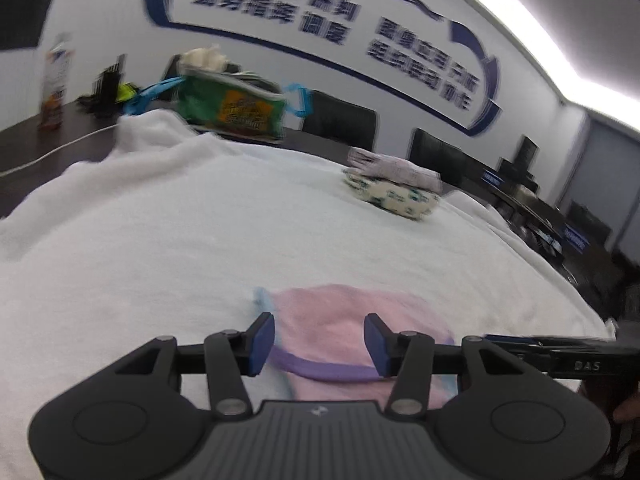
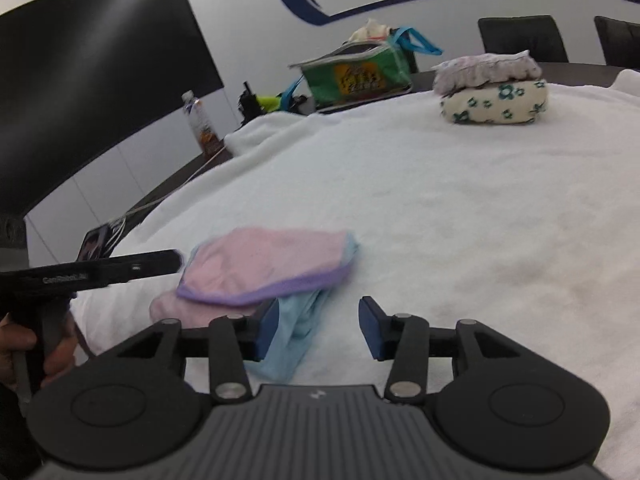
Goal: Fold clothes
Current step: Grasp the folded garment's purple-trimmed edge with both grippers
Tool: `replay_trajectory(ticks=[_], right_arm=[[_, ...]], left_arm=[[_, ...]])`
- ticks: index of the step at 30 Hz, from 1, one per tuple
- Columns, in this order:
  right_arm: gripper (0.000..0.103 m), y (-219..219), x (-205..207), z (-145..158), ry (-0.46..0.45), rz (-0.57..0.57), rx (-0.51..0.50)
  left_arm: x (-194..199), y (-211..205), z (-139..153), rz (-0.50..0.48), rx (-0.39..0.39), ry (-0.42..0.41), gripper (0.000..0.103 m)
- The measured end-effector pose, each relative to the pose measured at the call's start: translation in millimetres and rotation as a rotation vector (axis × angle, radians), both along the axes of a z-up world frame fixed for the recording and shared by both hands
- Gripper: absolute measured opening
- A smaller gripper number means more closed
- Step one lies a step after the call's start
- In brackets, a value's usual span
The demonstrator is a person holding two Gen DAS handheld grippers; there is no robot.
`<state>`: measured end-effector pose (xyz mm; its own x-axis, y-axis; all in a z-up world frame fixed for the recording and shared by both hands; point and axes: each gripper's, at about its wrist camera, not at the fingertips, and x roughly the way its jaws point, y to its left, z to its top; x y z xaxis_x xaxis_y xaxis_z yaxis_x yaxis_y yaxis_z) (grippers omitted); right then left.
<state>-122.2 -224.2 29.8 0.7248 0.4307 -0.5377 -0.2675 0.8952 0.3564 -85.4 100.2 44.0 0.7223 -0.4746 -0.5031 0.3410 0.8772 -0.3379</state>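
- Right wrist view: two folded bundles [image 2: 492, 88] are sitting stacked far ahead of the right gripper [image 2: 318, 328]; looks like part of the pile is done.
- Pink garment [image 2: 264, 266] is lying half-folded just ahead-left, purple trim showing, blue part trailing toward the jaws.
- Right gripper and left gripper [image 1: 320, 344] are both gaping, gripping nothing.

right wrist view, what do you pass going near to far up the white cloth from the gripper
right gripper → pink garment → bare white cloth → folded stack, floral piece under a pale patterned one → black chair at the wall.
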Motion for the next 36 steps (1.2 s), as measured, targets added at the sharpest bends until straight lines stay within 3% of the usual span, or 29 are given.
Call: replay_trajectory(ticks=[5,8,10,14,16,20,23,25,30,34,35,36], right_arm=[[0.045,4,6,5,-0.039,-0.017,0.009],[0.044,23,8,6,-0.067,0.013,-0.041],[0.044,36,11,3,-0.059,0.030,-0.088],[0.044,61,18,-4,-0.045,0.064,-0.182],[0.044,65,16,-7,-0.056,0.072,-0.210],[0.053,50,12,6,-0.070,0.029,-0.158],[0.058,32,20,6,-0.003,-0.024,-0.091],[0.058,26,28,-2,0.055,-0.044,-0.062],[0.058,27,32,-8,0.073,-0.028,-0.012],[0.054,38,35,-11,0.065,-0.002,-0.025],[0.049,41,34,-11,0.059,0.003,-0.038],[0.037,45,34,-11,0.056,0.012,-0.046]], left_arm=[[9,-1,0,0.017,-0.072,0.022,0.046],[6,-11,-5,0.000,-0.012,0.015,0.044],[4,-19,-9,-0.010,0.037,0.009,0.037],[-1,-33,-17,-0.031,0.136,-0.002,0.038],[-2,-28,-16,-0.034,0.114,0.013,0.039],[3,-3,-5,-0.013,-0.023,0.051,0.051],[16,3,-3,-0.010,-0.075,0.109,0.054],[22,-6,-6,-0.026,-0.049,0.144,0.054],[21,-22,-11,-0.048,0.013,0.150,0.052],[19,-27,-14,-0.059,0.028,0.147,0.051],[18,-29,-14,-0.062,0.032,0.147,0.051],[18,-30,-15,-0.065,0.036,0.146,0.046]])
